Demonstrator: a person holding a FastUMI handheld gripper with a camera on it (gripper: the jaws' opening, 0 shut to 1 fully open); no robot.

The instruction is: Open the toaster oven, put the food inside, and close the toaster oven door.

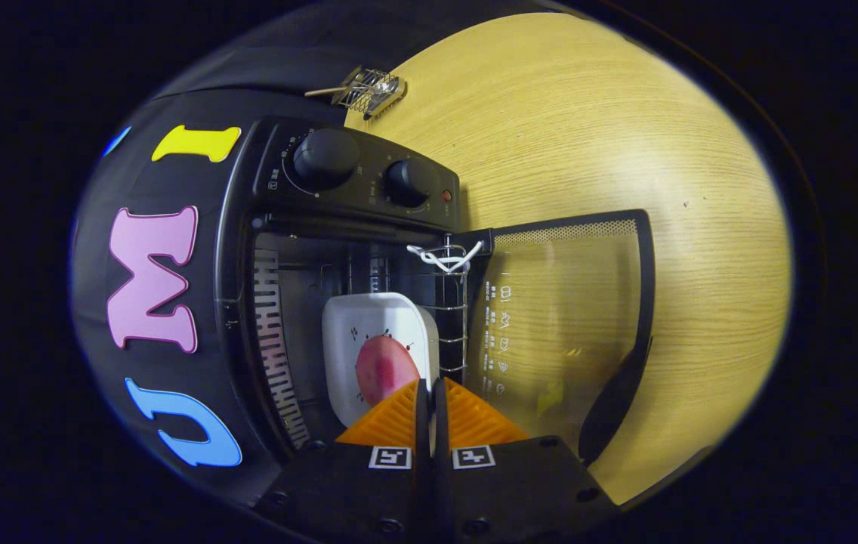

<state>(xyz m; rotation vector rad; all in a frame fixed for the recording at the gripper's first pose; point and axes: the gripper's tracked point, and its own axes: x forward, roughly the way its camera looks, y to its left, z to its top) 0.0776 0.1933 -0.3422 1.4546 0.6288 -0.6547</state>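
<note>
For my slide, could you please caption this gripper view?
Shut gripper grips the white plate carrying pink food inside the open black toaster oven.

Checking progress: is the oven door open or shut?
Open: the door lies swung out, plate with food inside; claw shut.

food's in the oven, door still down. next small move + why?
Probably let go and back out, then go for the door. The white dish with the reddish food sits on the wire rack inside the toaster oven, and the gripper looks shut on the dish's near rim. The glass door lies fully open, so closing it is what remains.
</note>
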